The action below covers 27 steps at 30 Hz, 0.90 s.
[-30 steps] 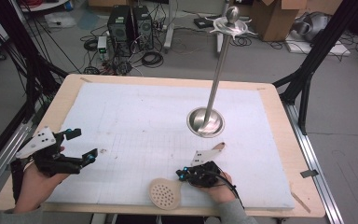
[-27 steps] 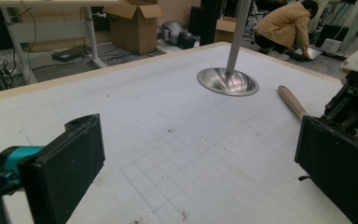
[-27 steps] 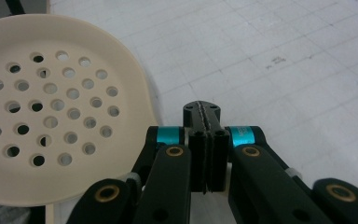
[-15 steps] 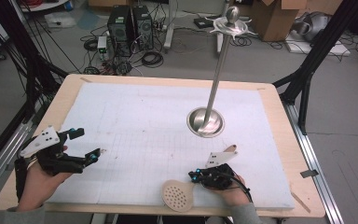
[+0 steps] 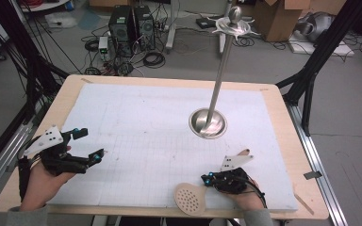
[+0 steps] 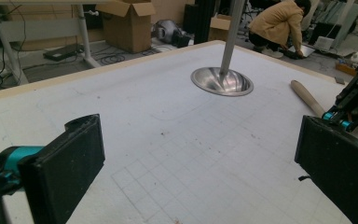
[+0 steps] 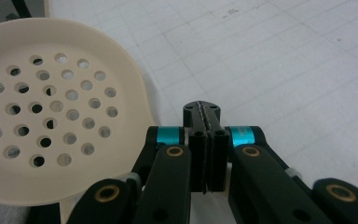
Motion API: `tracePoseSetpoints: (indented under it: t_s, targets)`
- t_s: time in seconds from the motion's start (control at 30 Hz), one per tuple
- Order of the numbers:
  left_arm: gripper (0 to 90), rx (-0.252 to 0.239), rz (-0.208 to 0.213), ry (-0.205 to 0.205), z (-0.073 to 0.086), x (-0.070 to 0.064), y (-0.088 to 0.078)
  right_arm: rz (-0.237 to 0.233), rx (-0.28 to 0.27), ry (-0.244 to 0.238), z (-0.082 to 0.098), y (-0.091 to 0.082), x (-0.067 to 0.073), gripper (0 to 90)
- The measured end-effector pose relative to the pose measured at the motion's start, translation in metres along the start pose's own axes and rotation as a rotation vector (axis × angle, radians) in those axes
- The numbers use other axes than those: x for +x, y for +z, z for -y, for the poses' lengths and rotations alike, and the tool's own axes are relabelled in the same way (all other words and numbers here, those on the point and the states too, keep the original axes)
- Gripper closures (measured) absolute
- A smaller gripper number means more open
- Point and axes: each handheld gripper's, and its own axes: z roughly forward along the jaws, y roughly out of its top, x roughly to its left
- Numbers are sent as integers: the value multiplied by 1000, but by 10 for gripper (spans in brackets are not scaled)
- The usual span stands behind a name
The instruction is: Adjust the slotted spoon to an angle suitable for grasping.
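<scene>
A beige perforated skimmer (image 5: 190, 198) lies at the table's front edge, its round head (image 7: 51, 112) just left of my right gripper (image 5: 207, 178) (image 7: 203, 112). Its wooden handle (image 6: 307, 98) runs under that gripper and its tip (image 5: 243, 151) sticks out behind. The right jaws are shut, pads pressed together with nothing seen between them. How the skimmer is carried I cannot tell. My left gripper (image 5: 88, 143) (image 6: 200, 177) hovers at the front left, open and empty.
A steel pole stand with a round dished base (image 5: 208, 123) (image 6: 221, 81) rises right of centre on the white gridded mat (image 5: 141, 117). Computer towers (image 5: 129, 23) and cardboard boxes (image 6: 130, 23) sit on the floor beyond. A person (image 6: 279, 23) crouches there.
My right gripper and the skimmer have slid together to the right along the front edge. The left gripper has kept its place.
</scene>
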Motion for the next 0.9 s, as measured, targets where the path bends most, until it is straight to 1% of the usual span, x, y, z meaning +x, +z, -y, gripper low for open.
tracePoseSetpoints:
  t_s: [0.13, 0.33, 0.37, 0.6, 0.73, 0.83, 0.87, 0.9]
  targets:
    - [19, 5, 9, 3, 0, 0, 4, 5, -2, 12, 4, -6, -1, 900]
    - [19, 3, 22, 3, -2, -2, 10, 13, -8, 14, 11, -14, -3, 900]
    - [19, 6, 28, 5, -2, -2, 11, 15, -6, 19, 11, -15, -2, 900]
    - [19, 9, 36, 3, -3, -3, 17, 16, -9, 30, 19, -25, -4, 900]
    - [19, 13, 48, 5, -4, -4, 21, 25, -12, 42, 23, -30, -4, 900]
    - [19, 15, 49, 8, -4, -4, 23, 32, -13, 30, 23, -30, -3, 900]
    - [19, 16, 53, 8, -4, -4, 24, 39, -6, 26, 22, -30, -2, 900]
    - [19, 16, 56, 8, -5, -5, 25, 77, -19, 13, 21, -35, -3, 900]
